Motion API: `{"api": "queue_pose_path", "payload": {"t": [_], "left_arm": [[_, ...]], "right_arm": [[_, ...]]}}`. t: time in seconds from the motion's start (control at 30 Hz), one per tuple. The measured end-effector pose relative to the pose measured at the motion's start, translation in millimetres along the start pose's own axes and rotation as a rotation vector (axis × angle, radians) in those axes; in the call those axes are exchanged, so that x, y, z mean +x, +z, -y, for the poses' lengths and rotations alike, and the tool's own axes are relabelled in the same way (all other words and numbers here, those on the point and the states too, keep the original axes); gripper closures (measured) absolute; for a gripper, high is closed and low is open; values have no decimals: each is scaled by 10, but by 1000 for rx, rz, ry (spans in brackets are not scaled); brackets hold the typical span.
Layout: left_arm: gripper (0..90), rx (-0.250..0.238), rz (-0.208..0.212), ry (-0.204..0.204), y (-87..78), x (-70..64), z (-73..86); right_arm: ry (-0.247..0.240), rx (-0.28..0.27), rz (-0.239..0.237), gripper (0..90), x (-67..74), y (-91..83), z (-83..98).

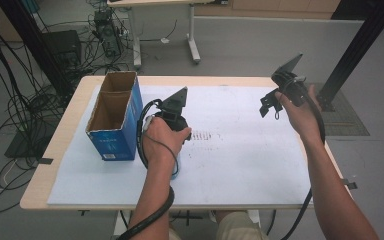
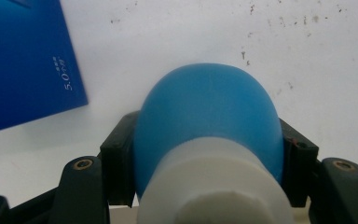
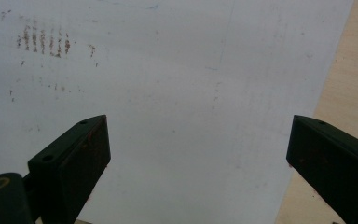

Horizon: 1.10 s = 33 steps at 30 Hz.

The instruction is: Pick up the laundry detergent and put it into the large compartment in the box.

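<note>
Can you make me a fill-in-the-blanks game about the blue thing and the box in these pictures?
1. The left gripper is shut on a blue and ____ bulb.
2. The right gripper has its jaws ____.
3. The box beside the left gripper is open at the ____.
4. The box stands on a ____ sheet.

Missing words: white; open; top; white

Blue bulb: smooth, matt, rubbery look; its white collar matt plastic. Box: raw brown cardboard inside, glossy blue print outside. Counter: pale wood-look edge under a white matt sheet, scuffed with rusty specks. Fingers: black matt plastic.
</note>
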<state>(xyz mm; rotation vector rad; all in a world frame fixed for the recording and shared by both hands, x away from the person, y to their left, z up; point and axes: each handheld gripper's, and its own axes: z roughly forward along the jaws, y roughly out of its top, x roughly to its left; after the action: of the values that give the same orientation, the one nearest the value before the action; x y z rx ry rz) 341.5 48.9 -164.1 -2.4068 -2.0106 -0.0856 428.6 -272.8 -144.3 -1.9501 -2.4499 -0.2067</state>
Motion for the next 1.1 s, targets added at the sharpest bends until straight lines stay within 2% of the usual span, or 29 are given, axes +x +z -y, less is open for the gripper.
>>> {"api": "queue_pose_path", "payload": {"t": [1.1], "left_arm": [[379, -10, -5, 10, -4, -28, 24]], "right_arm": [[8, 4, -5, 58, -40, 24, 11]]}}
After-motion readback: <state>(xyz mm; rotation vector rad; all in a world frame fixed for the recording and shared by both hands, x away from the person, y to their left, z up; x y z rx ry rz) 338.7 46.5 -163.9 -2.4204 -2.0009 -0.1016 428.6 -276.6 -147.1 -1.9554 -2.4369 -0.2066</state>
